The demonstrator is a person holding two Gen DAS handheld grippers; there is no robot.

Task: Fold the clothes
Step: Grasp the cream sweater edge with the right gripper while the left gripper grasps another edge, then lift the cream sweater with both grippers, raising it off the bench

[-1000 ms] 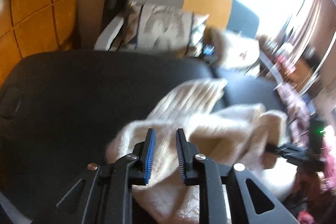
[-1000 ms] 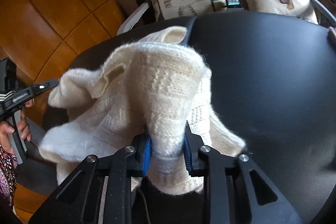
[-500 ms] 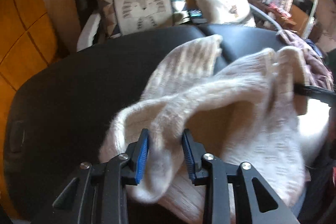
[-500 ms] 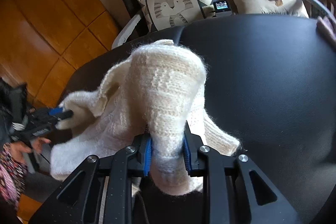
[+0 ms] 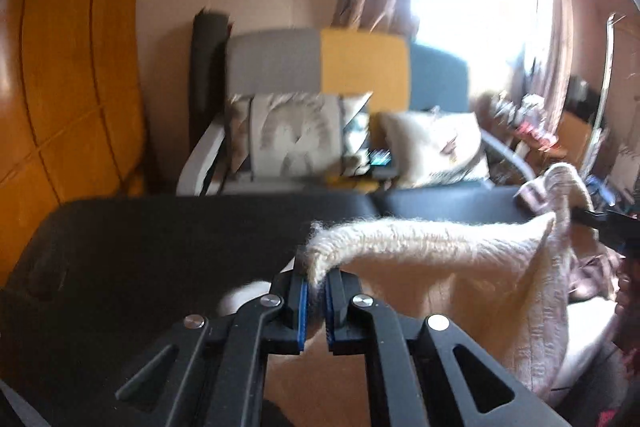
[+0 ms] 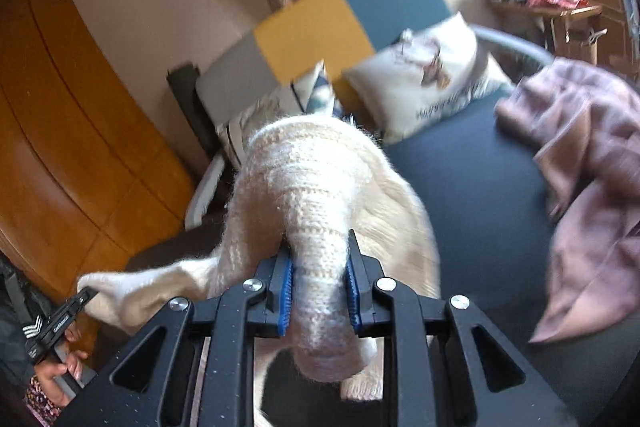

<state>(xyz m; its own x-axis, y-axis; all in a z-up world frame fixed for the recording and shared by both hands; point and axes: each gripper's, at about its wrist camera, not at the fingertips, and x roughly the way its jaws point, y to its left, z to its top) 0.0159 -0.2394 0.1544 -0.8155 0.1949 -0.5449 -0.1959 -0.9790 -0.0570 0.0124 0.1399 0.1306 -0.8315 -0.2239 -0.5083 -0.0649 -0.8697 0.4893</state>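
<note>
A cream knitted sweater [image 5: 460, 255] hangs stretched between my two grippers above the black padded surface [image 5: 160, 247]. My left gripper [image 5: 315, 291] is shut on one thin edge of it. At the far right of the left wrist view the right gripper [image 5: 592, 217] holds the other end. In the right wrist view my right gripper [image 6: 318, 291] grips a thick rolled fold of the sweater [image 6: 312, 187], its jaws closing on the knit. The left gripper [image 6: 86, 293] shows at the lower left, pinching a sweater corner. The sweater's lower part drops out of sight.
A mauve garment [image 6: 592, 167] lies crumpled on the surface to the right. Behind stands a grey, yellow and blue sofa [image 5: 360, 67] with printed cushions [image 5: 296, 143]. A wooden wardrobe [image 5: 60, 107] fills the left. A hand [image 6: 60, 367] holds the left gripper's handle.
Both grippers have risen, lifting the sweater off the surface. The left jaws have shut on the sweater's edge. The knit now stretches taut between the two grippers.
</note>
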